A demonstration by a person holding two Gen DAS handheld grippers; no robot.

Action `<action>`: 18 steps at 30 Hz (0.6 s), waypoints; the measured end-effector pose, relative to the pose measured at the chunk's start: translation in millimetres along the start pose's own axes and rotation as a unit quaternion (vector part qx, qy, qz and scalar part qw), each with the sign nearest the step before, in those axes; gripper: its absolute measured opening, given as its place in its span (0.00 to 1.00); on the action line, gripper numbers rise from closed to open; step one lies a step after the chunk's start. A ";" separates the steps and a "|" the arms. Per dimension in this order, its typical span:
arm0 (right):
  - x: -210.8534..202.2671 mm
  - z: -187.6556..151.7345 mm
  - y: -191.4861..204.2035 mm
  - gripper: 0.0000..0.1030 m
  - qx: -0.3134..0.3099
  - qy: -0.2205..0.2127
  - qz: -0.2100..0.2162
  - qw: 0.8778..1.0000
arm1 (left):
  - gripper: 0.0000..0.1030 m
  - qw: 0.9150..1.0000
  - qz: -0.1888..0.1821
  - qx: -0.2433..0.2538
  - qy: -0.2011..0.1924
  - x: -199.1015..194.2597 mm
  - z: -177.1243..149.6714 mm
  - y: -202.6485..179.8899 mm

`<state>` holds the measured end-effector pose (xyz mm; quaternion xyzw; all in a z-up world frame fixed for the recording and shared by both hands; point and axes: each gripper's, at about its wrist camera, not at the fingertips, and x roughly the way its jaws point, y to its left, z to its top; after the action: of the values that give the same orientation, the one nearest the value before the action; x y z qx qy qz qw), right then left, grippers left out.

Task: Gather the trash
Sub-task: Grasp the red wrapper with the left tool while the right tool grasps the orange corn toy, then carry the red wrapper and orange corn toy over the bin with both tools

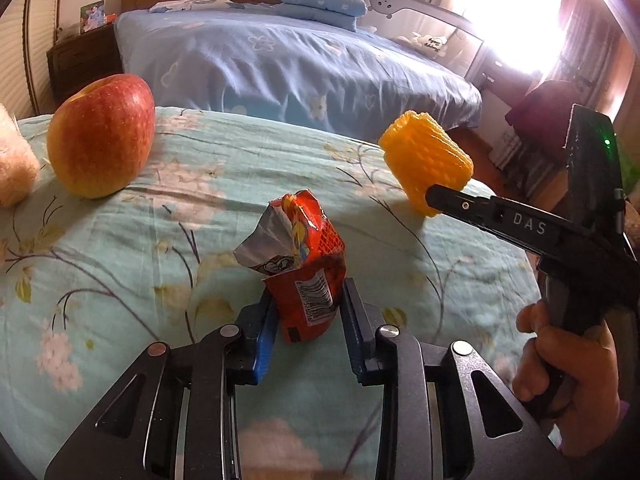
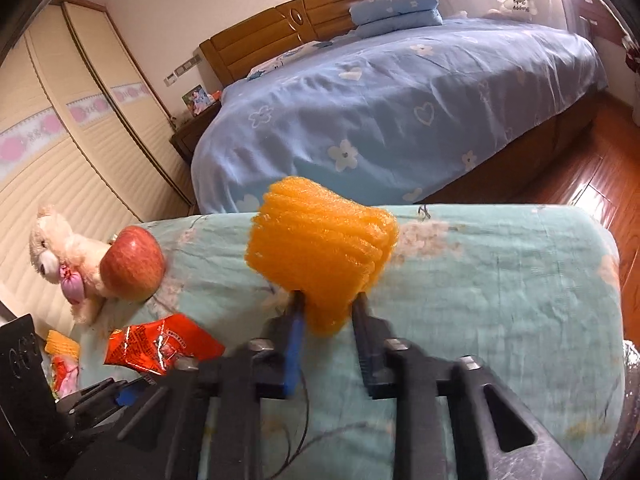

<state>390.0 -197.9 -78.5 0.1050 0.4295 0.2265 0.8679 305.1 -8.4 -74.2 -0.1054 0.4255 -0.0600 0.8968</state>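
Left gripper (image 1: 308, 312) clamped the red wrapper (image 1: 304, 264); right gripper (image 2: 328, 312) gripped the orange foam net (image 2: 320, 248) above the quilt (image 2: 480, 280).

Cut off at the left edge of the left wrist view: plush toy (image 1: 16, 160). Hidden behind the apple (image 2: 132, 264): part of that toy. Blown out white: window (image 1: 516, 20). Smeared by motion: right hand-held gripper (image 2: 329, 303).
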 end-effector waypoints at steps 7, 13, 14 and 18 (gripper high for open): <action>-38.0 -28.3 7.6 0.12 0.007 -0.011 -0.003 1.000 | 0.26 1.000 -0.015 0.007 -0.002 -24.2 -21.7 -8.8; -71.9 -60.5 14.0 0.12 0.016 -0.019 -0.006 1.000 | 0.26 0.999 -0.029 0.016 -0.003 -42.1 -37.9 -20.7; -75.0 -64.5 13.8 0.12 0.018 -0.019 -0.005 1.000 | 0.26 0.999 -0.031 0.019 -0.003 -44.6 -40.3 -23.3; -91.6 -87.0 12.9 0.12 0.034 -0.023 -0.005 0.999 | 0.26 0.999 -0.039 0.029 -0.005 -55.4 -50.2 -33.4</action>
<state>268.7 -232.0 -62.6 0.1376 0.4174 0.2044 0.8747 230.6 -36.8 -55.5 -0.0967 0.4144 -0.1067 0.8986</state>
